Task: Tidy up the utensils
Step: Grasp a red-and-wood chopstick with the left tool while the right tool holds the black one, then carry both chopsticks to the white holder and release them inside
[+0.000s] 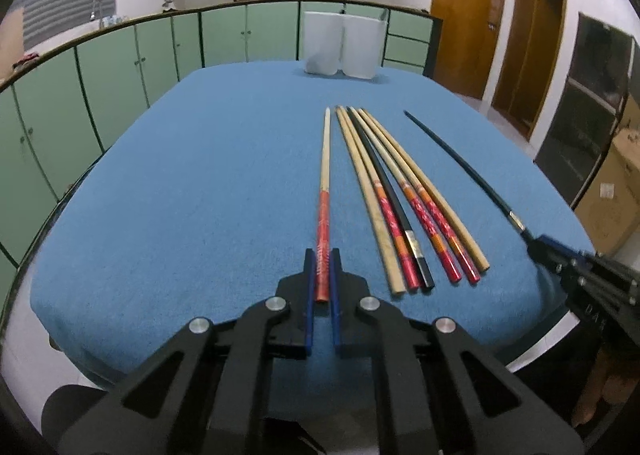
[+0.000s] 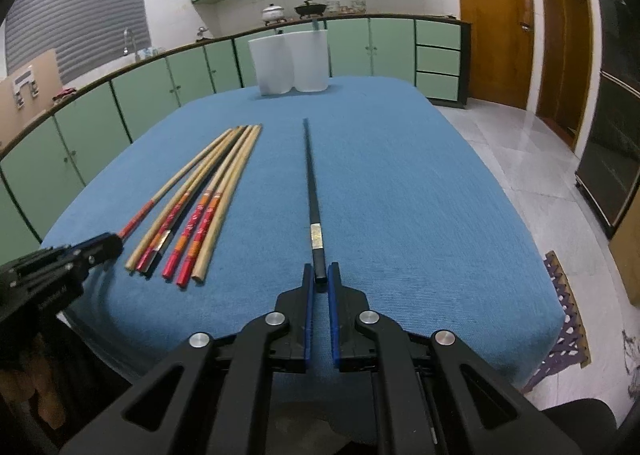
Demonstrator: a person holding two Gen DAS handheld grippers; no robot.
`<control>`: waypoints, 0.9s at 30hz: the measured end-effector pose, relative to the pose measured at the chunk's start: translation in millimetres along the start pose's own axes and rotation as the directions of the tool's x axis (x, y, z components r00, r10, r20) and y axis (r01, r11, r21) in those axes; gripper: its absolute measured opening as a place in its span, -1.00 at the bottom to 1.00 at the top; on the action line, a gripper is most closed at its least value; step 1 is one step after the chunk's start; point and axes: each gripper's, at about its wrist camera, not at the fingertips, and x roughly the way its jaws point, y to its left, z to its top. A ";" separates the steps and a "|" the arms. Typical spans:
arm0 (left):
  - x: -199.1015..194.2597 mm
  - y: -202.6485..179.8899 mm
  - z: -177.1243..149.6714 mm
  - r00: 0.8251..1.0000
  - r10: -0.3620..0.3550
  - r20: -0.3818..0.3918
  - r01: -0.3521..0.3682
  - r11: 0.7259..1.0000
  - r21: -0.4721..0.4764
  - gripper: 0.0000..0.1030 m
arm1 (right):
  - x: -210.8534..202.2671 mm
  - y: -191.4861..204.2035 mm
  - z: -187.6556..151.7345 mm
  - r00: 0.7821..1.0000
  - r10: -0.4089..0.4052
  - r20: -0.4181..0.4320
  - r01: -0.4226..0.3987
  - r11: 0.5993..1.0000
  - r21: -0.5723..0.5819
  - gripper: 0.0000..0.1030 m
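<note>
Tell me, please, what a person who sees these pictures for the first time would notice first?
Probably the two grippers, each shut on a single chopstick at the near edge of the blue tablecloth: the left gripper on a red-handled chopstick, the right gripper on a black chopstick. Between them lies a bundle of chopsticks, side by side. At the far end stand two white containers.

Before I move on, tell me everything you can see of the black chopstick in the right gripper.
The black chopstick is a long, slim, dark stick, glossy like lacquer, with a pale metallic-looking band near its thick end. It lies flat on the blue tablecloth, thin tip pointing toward the two white holders at the far edge, apart from the bundle of chopsticks to its left. The right gripper is shut on its thick end, blue pads either side.
</note>
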 end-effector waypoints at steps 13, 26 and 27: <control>6.7 4.5 -1.1 0.999 0.030 -0.025 -0.030 0.999 -0.014 -0.73 | -0.5 7.1 -1.2 1.000 -0.011 0.010 0.011 0.999 -0.034 -0.81; 1.2 3.6 0.9 1.000 -0.023 -0.012 0.023 1.000 -0.009 -0.89 | -8.6 9.3 4.8 1.000 0.014 0.027 -0.013 0.999 -0.041 -0.88; -1.5 3.4 2.1 1.000 -0.024 -0.008 0.024 1.000 -0.009 -0.89 | -11.9 9.6 5.8 0.999 0.015 0.034 -0.014 0.999 -0.042 -0.88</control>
